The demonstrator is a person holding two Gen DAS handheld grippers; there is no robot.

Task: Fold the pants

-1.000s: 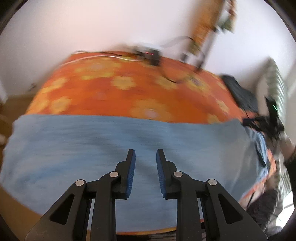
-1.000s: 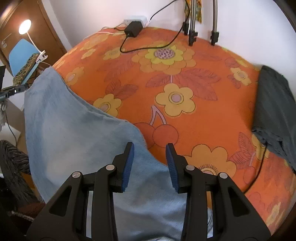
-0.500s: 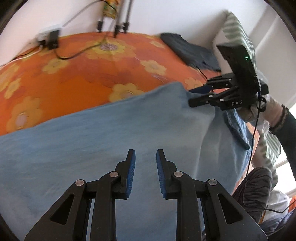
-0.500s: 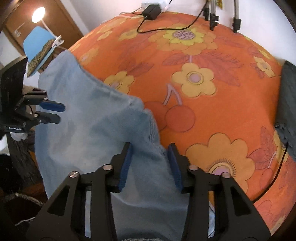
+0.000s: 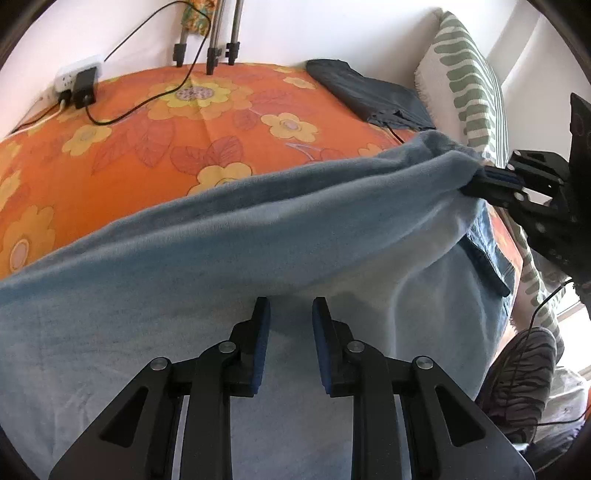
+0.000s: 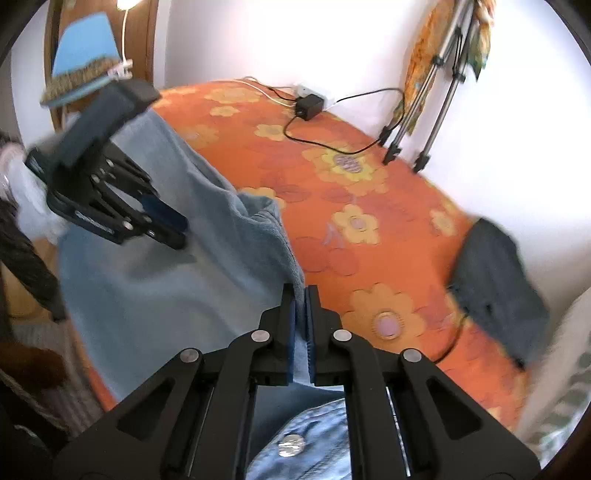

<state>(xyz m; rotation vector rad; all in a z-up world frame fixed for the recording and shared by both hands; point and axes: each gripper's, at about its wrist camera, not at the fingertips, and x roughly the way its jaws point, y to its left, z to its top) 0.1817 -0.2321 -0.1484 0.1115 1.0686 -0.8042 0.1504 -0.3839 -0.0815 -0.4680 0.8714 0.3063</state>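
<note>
Pants [image 5: 258, 258] lie spread over the orange floral bedcover [image 5: 147, 147], directly beneath both grippers. Right gripper [image 6: 301, 295] is clamped on the pants' edge, raising a fold. Left gripper [image 5: 291, 306] hovers over the fabric, jaws slightly apart, holding nothing.

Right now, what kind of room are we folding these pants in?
Most likely a bedroom in a home. The light blue pants lie on a bed with an orange flowered cover, a striped pillow leans at the wall, and a lit lamp shines by a wooden door.
</note>
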